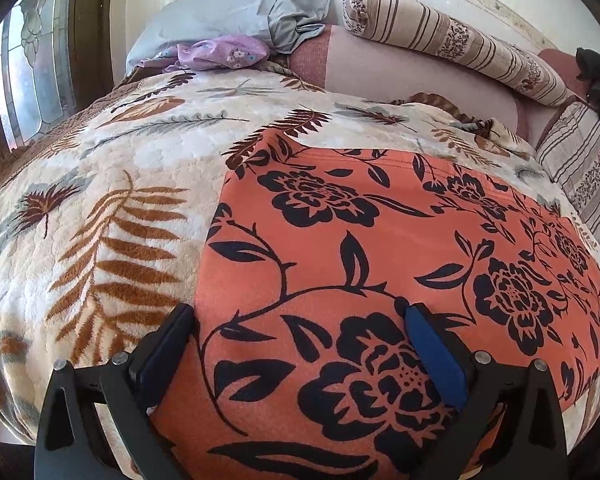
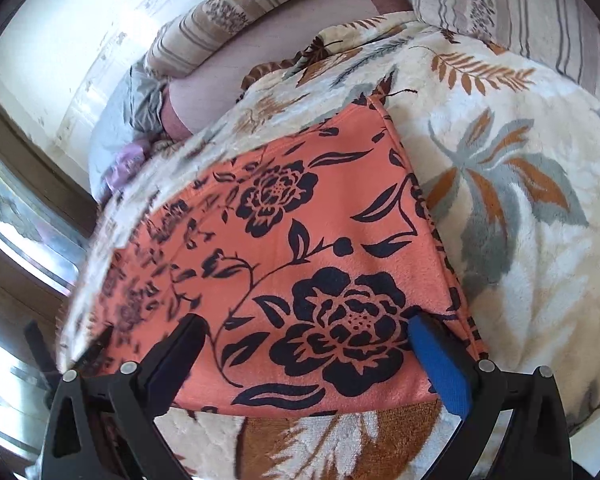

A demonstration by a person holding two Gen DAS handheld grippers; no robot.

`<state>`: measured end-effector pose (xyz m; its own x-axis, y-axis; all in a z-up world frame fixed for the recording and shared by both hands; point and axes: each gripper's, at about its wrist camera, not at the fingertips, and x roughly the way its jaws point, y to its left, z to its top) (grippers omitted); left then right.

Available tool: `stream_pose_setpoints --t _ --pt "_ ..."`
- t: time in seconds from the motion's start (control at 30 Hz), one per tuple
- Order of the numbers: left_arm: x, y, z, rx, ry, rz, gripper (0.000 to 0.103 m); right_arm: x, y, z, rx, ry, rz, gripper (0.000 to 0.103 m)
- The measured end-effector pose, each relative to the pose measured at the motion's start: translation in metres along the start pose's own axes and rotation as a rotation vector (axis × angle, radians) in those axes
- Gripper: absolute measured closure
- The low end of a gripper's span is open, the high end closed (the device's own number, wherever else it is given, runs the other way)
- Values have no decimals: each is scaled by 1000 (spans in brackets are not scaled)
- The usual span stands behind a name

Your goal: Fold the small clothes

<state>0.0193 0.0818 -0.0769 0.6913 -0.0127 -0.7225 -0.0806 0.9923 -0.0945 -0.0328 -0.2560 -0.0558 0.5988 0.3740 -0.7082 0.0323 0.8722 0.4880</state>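
In the left wrist view, the orange garment printed with black flowers and vines (image 1: 380, 248) lies spread flat on the cream plush blanket patterned with brown and grey leaves (image 1: 100, 184), which covers a bed. The left gripper (image 1: 300, 320) hovers over the garment's near left part, its fingers spread wide and holding nothing. A grey pillow (image 1: 220, 12) and a striped bolster cushion (image 1: 452, 36) sit well beyond.

In the right wrist view, the right gripper (image 2: 308, 332) hangs over the garment's near right corner, likewise spread and empty; the near hem (image 2: 300, 406) lies between its fingers.

The fold looks not yet begun: each gripper likely needs to descend, pinch a near corner, and carry it toward the far edge.
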Motion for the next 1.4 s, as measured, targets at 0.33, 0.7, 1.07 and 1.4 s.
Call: stream_pose_setpoints --t 0.33,0.7,1.07,1.4 --pt "-7 1 6 -22 43 17 0 -40 -54 -43 372 12 196 1" --pt "-51 -24 35 2 -43 -14 0 -19 -65 -30 489 48 223 8" --pt "-66 -49 40 77 -82 -37 0 -42 -46 2 386 -21 4 93" --pt "-49 -45 46 33 -58 -49 0 -52 -84 -8 505 -33 120 1"
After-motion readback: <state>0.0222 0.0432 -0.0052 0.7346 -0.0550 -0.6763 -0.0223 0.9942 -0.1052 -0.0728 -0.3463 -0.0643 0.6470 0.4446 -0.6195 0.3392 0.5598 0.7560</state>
